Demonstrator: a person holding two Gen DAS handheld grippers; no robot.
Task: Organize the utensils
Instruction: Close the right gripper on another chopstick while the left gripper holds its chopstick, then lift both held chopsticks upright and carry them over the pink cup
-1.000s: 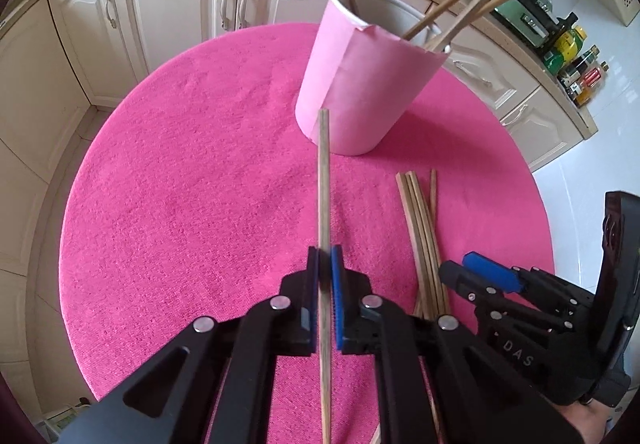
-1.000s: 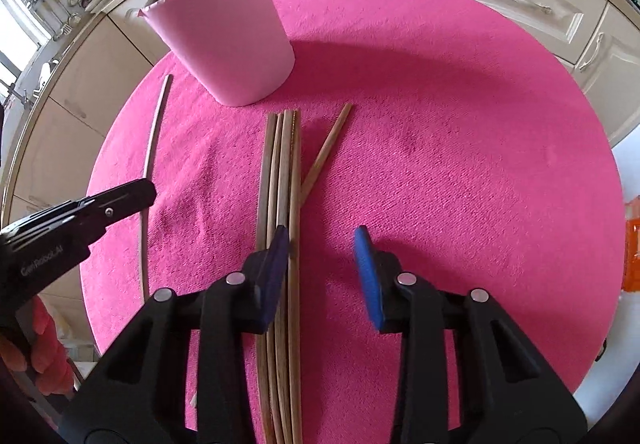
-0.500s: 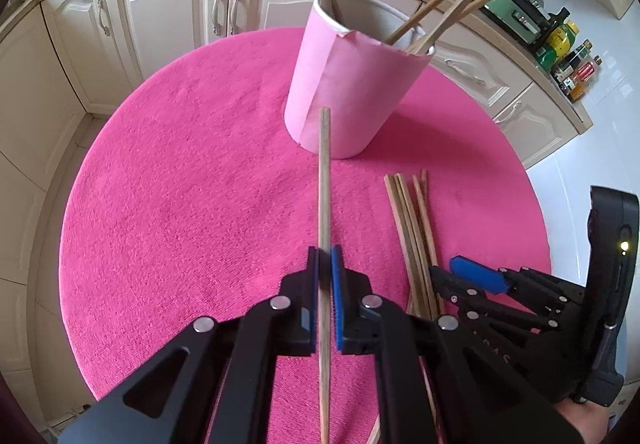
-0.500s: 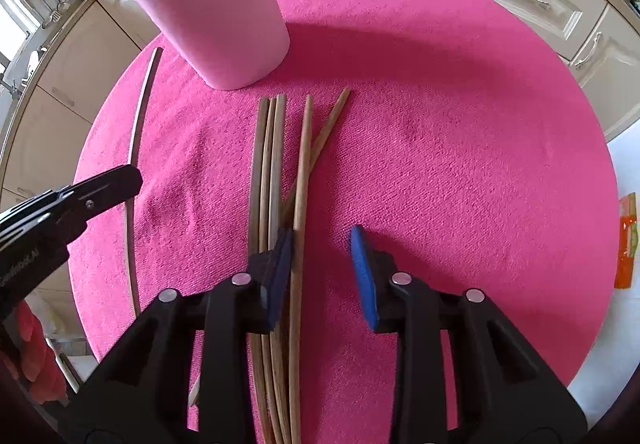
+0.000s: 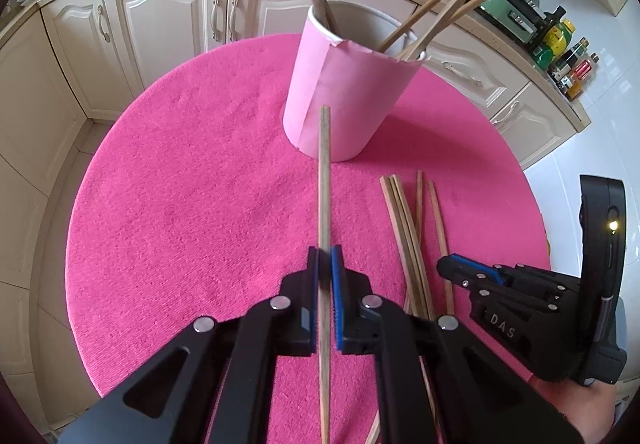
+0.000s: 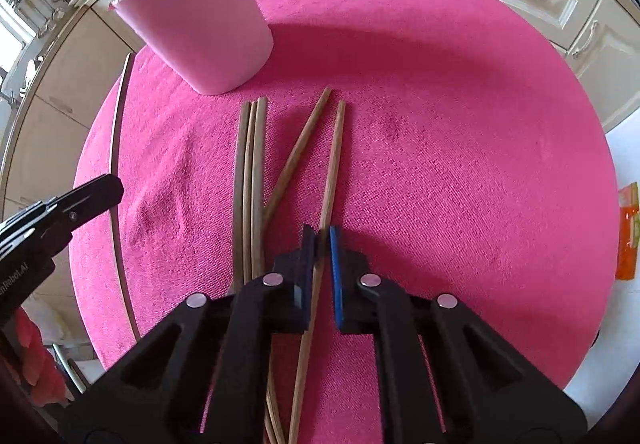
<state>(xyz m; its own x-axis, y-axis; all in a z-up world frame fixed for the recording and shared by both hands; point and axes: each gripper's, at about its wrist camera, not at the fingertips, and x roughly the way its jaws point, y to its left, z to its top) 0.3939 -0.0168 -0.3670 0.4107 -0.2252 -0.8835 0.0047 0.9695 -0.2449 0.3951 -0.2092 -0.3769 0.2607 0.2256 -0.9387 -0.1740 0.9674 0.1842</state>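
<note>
Left gripper (image 5: 325, 264) is clamping a single wooden chopstick (image 5: 325, 180) between its blue pads, roughly at the stick's middle, with the forward end pointing at the pink cup (image 5: 348, 100). The stick is reading as clear of the pink tablecloth (image 5: 180, 184), though its exact height cannot be confirmed. The cup is standing upright at the far side of the cloth and is already holding several chopsticks leaning against its rim.

Moving right, a loose chopstick bundle (image 6: 250, 180) is lying on the cloth just short of the cup, with one crossed chopstick (image 6: 298, 152) angled beside it. Right gripper (image 6: 322, 244) is closing narrowly around the rightmost chopstick (image 6: 334, 164), low against the cloth; whether the pads are pressing firmly cannot be told.

Handling assessment: the sticks are appearing light, thin, stiff and smooth, so they are likely to pivot or slide in the pads. A hold near mid-length is judged best for balance; an end hold would be risking droop.

Legible markings: "DAS" on the right gripper body as seen from the left wrist view; partial lettering on the left gripper, not fully readable. Bottle labels on the counter are too small to read.
</note>
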